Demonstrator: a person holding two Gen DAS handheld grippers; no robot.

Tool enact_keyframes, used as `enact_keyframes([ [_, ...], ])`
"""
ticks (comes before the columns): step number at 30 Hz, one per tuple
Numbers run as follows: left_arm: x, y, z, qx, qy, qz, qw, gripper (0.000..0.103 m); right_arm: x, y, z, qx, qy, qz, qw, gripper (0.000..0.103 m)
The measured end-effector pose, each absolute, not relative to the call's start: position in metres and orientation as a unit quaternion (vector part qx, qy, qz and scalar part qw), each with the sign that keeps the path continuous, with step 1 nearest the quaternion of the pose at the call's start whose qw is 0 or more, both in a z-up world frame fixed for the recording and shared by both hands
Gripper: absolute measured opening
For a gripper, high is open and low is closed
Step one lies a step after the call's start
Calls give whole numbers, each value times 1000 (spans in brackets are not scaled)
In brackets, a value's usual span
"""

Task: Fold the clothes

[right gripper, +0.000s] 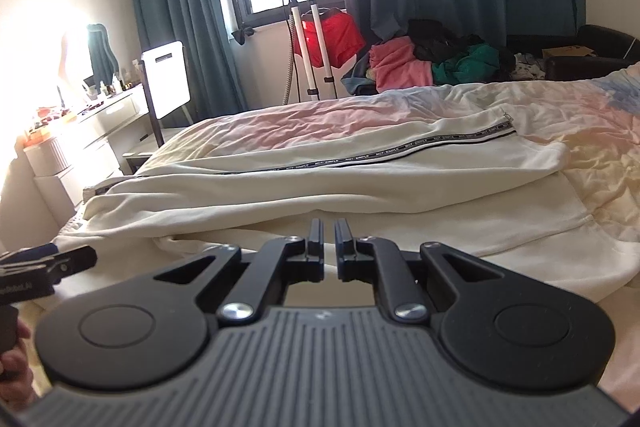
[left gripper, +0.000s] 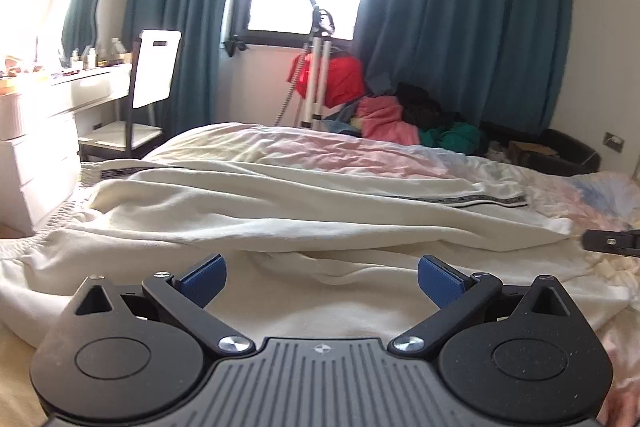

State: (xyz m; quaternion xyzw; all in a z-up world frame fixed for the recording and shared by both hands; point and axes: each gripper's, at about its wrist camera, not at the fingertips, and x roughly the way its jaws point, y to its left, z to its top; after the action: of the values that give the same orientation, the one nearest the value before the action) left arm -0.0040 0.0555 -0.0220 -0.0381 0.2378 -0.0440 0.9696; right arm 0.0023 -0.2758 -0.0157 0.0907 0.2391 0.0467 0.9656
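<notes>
The cream trousers (right gripper: pixel 320 179) lie across the bed (right gripper: pixel 540 123) at 12 o'clock, soft, limp and light, best pinched at waistband or hem, while the left tool (left gripper: pixel 320 281) gapes wide and the right tool (right gripper: pixel 329 247) is nearly closed, empty.

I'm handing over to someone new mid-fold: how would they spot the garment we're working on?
Start at the bed with its pink and pale blue sheet. Spread across its near side lie the cream trousers, directly ahead of both grippers. A black lettered stripe along the leg sets them apart from the colourful clothes pile beyond.
</notes>
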Motion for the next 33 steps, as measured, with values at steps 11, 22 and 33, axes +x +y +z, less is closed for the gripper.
enact_keyframes([
  [11,8,254,-9,-165,281,221,919,103,22,-302,-33,147,291,1,945,37],
  [22,-24,347,-78,-509,285,159,796,103,39,-345,-56,279,326,-21,903,68],
  [33,-15,337,-80,-510,249,122,814,99,1,-456,-81,486,250,-181,817,70],
])
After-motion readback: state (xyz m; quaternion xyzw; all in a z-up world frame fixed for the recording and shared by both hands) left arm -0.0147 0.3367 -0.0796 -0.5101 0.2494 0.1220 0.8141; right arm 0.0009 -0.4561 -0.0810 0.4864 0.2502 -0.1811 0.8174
